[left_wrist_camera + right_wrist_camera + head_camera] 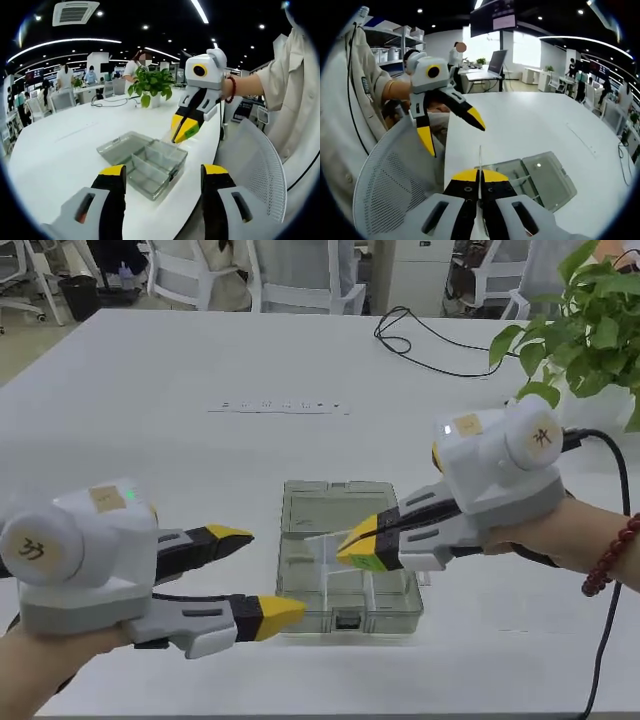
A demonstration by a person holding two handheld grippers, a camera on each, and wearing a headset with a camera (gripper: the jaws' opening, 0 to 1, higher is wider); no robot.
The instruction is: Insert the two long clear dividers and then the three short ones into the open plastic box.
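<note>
The open clear plastic box lies near the table's front edge, its lid folded back on the far side. Clear partitions stand in its base. My right gripper hovers over the base from the right, shut on a thin clear divider. In the right gripper view the divider rises edge-on between the closed jaws of the right gripper, above the box. My left gripper is open just left of the box with nothing in it. In the left gripper view the left gripper frames the box.
More clear dividers lie in a row further back on the white table. A potted plant stands at the back right with a black cable beside it. The right gripper's cord trails off the front right edge.
</note>
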